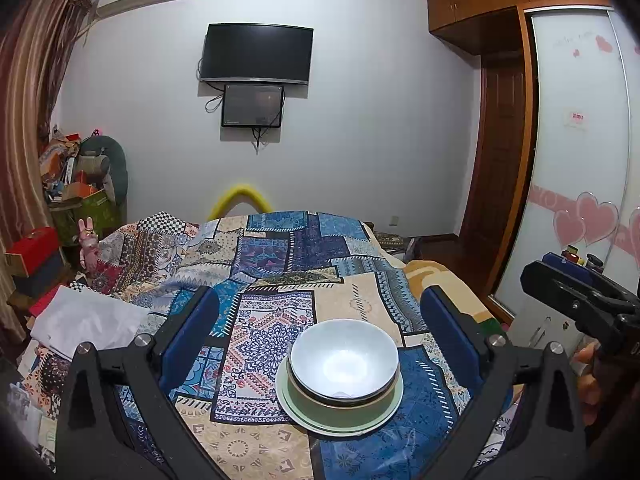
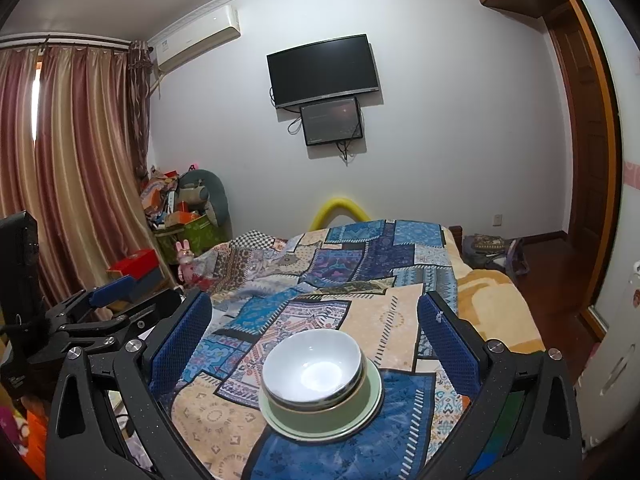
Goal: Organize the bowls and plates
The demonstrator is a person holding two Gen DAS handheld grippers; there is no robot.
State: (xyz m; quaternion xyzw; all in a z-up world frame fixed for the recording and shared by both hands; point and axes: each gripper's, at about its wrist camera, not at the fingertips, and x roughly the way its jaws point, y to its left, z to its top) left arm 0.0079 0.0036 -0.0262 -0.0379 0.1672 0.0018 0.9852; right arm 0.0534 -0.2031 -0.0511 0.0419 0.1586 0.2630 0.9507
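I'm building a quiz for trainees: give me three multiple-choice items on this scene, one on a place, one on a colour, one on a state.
1. Where does the white bowl sit?
A. nested on the stacked dishes
B. alone on the quilt
C. on the floor

2. What colour is the plate at the bottom?
A. red
B. pale green
C. black

3. How is the left gripper?
A. shut on the bowl
B. open, holding nothing
C. shut on the plate

Answers: 1 A, it tops the stack. 2 B, its rim shows green. 3 B, both fingers stand clear of the dishes.

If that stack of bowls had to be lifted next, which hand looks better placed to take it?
Probably the right gripper: the bowl stack sits centred between its open fingers. In the left gripper view the stack lies off toward one finger. Both are open and empty, so it's close.
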